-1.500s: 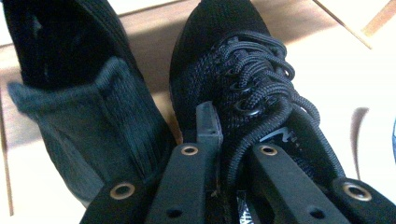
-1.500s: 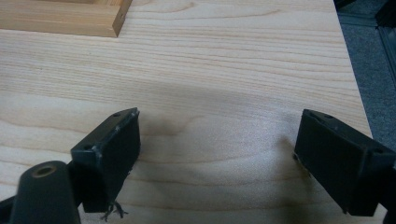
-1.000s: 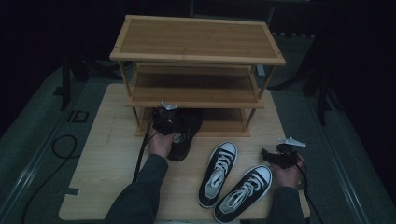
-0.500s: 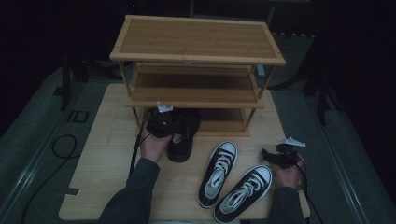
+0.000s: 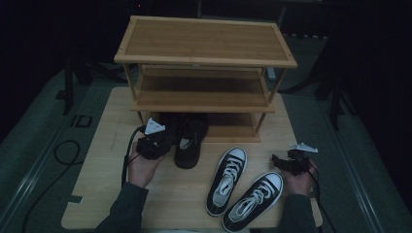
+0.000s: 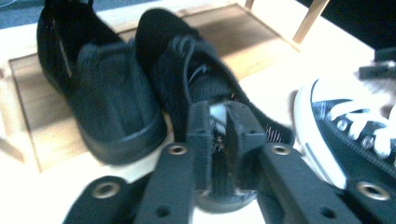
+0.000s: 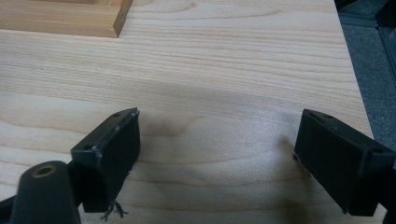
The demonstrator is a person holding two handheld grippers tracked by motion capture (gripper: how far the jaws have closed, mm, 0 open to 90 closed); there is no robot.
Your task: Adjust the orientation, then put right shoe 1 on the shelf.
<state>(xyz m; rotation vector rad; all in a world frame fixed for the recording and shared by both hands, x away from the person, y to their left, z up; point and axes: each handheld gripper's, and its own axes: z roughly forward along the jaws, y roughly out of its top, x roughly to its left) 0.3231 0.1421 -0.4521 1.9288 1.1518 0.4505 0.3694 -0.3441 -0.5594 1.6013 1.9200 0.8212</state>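
High view: the left hand-held gripper [image 5: 167,141] sits just at the heel of a black shoe [image 5: 188,142] whose toe reaches under the lowest shelf of a bamboo shoe rack [image 5: 204,58] standing at the far half of the tabletop [image 5: 97,194]. A second black shoe [image 5: 167,124] lies beside it, further under that shelf. In the left gripper view the jaws have just been closing and stand nearly pressed together, with only a thin slit between the pads (something pale shows in that slit, but whether it is the shoe's heel lining pinched there I cannot tell). Beyond them both black shoes [image 6: 112,107] lie side by side on the rack's bottom board, and the toe of a black-and-white sneaker [image 6: 345,126] shows at the right.

Two black-and-white sneakers [image 5: 228,179] lie near the tabletop's near edge, right of centre, toes pointing away toward the rack, the right one [image 5: 255,199] closer to the near right corner. The right hand-held gripper [image 5: 284,162] rests just beside that sneaker at the right edge. In the right gripper view its jaws are spread wide over bare wood [image 7: 224,84], nothing between them, with a corner of the rack's base [image 7: 60,18] at the upper left.
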